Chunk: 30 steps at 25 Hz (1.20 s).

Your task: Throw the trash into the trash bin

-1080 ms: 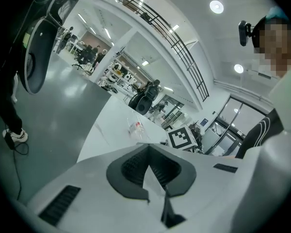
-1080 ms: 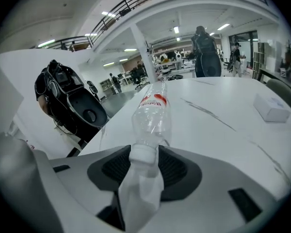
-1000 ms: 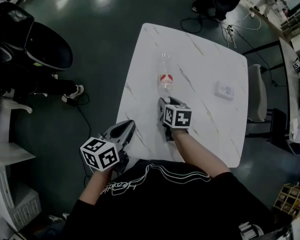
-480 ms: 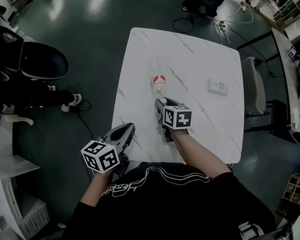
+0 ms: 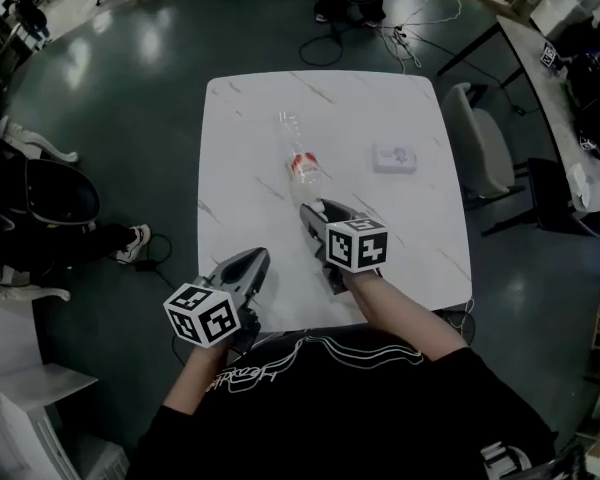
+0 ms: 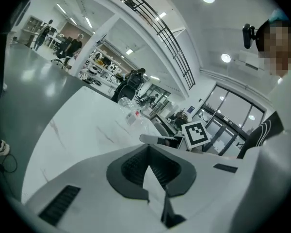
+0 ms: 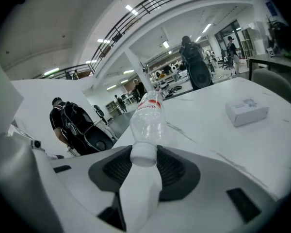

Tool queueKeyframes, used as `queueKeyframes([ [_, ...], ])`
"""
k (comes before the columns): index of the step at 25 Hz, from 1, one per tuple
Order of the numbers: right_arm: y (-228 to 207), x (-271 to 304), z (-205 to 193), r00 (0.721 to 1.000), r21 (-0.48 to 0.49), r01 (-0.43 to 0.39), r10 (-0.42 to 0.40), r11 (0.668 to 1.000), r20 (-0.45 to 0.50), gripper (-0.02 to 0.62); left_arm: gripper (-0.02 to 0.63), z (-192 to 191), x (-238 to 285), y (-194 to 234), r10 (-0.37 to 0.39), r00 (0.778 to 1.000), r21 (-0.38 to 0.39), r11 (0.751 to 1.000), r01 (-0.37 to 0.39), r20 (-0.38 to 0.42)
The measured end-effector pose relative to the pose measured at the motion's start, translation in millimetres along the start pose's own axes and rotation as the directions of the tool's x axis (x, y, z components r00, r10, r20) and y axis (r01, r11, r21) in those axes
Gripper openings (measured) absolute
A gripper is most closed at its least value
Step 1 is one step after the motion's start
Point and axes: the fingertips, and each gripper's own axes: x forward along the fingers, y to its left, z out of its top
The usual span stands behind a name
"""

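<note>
The clear plastic bottle [image 5: 296,150] wears a red label with white print too small to read. The small white box [image 5: 394,158] to its right carries a bluish mark that is likewise illegible. The box lies closed on the white, grey-veined tabletop [image 5: 242,138]. The bottle is over the tabletop's middle with its white cap toward the person, and it looks empty. The right tongs [image 5: 314,211] grasp the bottle by that cap, with a pad pressing on either side. Whether the bottle's body rests on the tabletop I cannot tell. The left tongs [image 5: 259,258] are clenched with nothing between them, held at the tabletop's near left edge. Around lies a glossy dark green floor [image 5: 160,78] with cables [image 5: 380,30] at the far side. A grey chair [image 5: 478,143] stands at the tabletop's right.
</note>
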Motion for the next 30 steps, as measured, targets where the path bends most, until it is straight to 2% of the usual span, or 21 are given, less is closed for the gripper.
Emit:
queueKeyframes([
  [5,-31.8,-62.9,24.4,0.991,0.008,0.042,-0.043,0.999,0.123,0.181,0.005,-3.5,41.2,-38.9,-0.086,0.995,0.031,0.996,0.088,-0.059],
  [10,-74.7,-133.8,30.0,0.970,0.047,0.088,-0.096,0.995,0.223,0.181,0.005,-22.6,83.3,-90.9,-0.165,0.979,0.070,0.982,0.174,-0.120],
  [20,-169.8,-298.3,-3.2,0.894,0.184,0.229,-0.281,0.956,0.349,0.181,0.006,-82.5,145.6,-211.3,-0.286,0.930,0.118,0.941,0.318,-0.230],
  [24,-199.2,-360.2,-26.0,0.860,0.234,0.271,-0.344,0.934,0.377,0.181,0.006,-116.2,166.8,-258.4,-0.324,0.905,0.118,0.923,0.367,-0.276],
  [30,-247.8,-445.5,-64.6,0.807,0.316,0.328,-0.438,0.890,0.396,0.181,0.005,-175.6,200.3,-328.0,-0.383,0.849,0.106,0.889,0.446,-0.363],
])
